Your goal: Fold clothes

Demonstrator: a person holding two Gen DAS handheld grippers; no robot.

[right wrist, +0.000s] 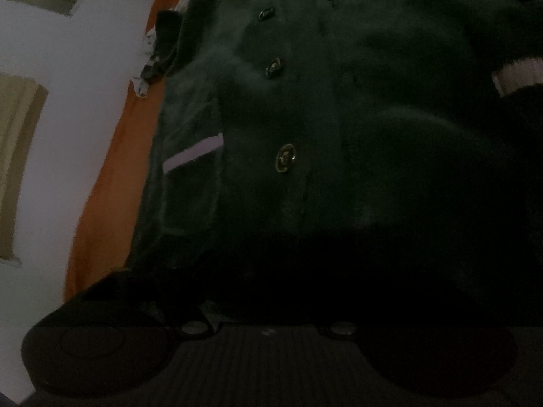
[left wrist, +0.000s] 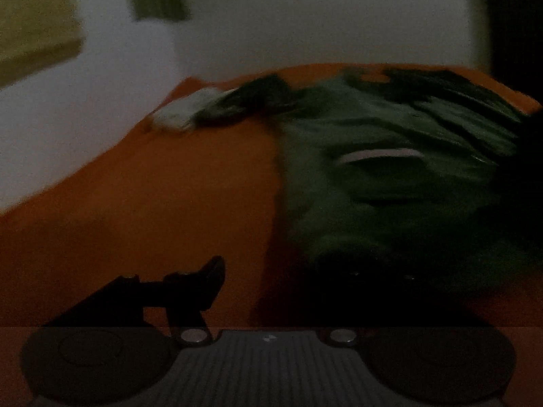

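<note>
Dim light, both views grainy. Left wrist view, going left to right: pale wall (left wrist: pixel 118 78) filling the far left, then the orange surface (left wrist: pixel 169 186) running in a bare, open band along the garment's left side, its far edge curving under the wall. A small white cloth (left wrist: pixel 183 110) is lying near that far left edge, touching a dark bundle (left wrist: pixel 258 98) beside it. The green cardigan (left wrist: pixel 390 176) is spreading over the right half, its straight left edge standing clear against the orange, a pale pocket stripe showing mid-body. The left gripper (left wrist: pixel 288 271) is hovering over the near hem; its left finger (left wrist: pixel 210 281) is showing over bare orange, the right one is lost in shadow over the fabric, so jaws stand apart and whether they pinch cloth cannot be told. Right wrist view: wall, a thin orange strip, then the cardigan filling nearly everything, a line of buttons (right wrist: pixel 285 157) running up the middle, a pale cuff (right wrist: pixel 517 76) at the right margin. The right gripper (right wrist: pixel 271 291) is sitting low over the hem, fingers swallowed by darkness; its state cannot be told.
</note>
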